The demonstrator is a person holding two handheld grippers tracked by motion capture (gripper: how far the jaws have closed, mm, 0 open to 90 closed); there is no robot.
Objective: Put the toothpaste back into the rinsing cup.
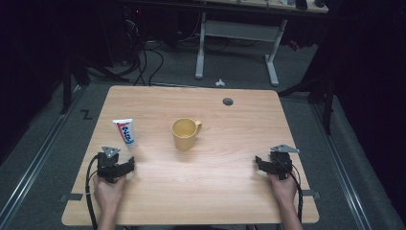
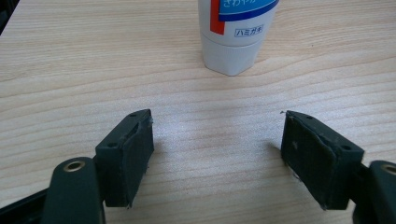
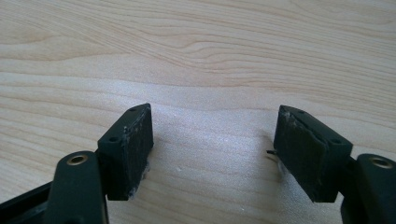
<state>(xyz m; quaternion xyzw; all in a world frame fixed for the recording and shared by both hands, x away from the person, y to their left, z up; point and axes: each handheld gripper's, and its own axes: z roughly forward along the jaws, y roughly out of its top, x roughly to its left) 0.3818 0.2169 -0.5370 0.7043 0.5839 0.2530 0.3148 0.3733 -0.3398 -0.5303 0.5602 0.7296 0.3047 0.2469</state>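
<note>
A white toothpaste tube [image 1: 125, 132] with a blue and red label stands cap-down on the wooden table [image 1: 230, 191], left of centre. A yellow mug [image 1: 185, 133] stands upright near the middle, handle to the right. My left gripper [image 1: 125, 165] rests near the front left, just short of the tube, open and empty. In the left gripper view the tube's white cap [image 2: 230, 55] stands ahead of the spread jaws of my left gripper [image 2: 217, 140]. My right gripper [image 1: 261, 163] rests at the front right, open, with bare wood between its jaws in the right gripper view [image 3: 212, 140].
A grey cable hole [image 1: 228, 101] sits near the table's far edge. Beyond the table there is a white-legged desk [image 1: 237, 33] and cables on the floor. Each hand holds its gripper close to the table's front edge.
</note>
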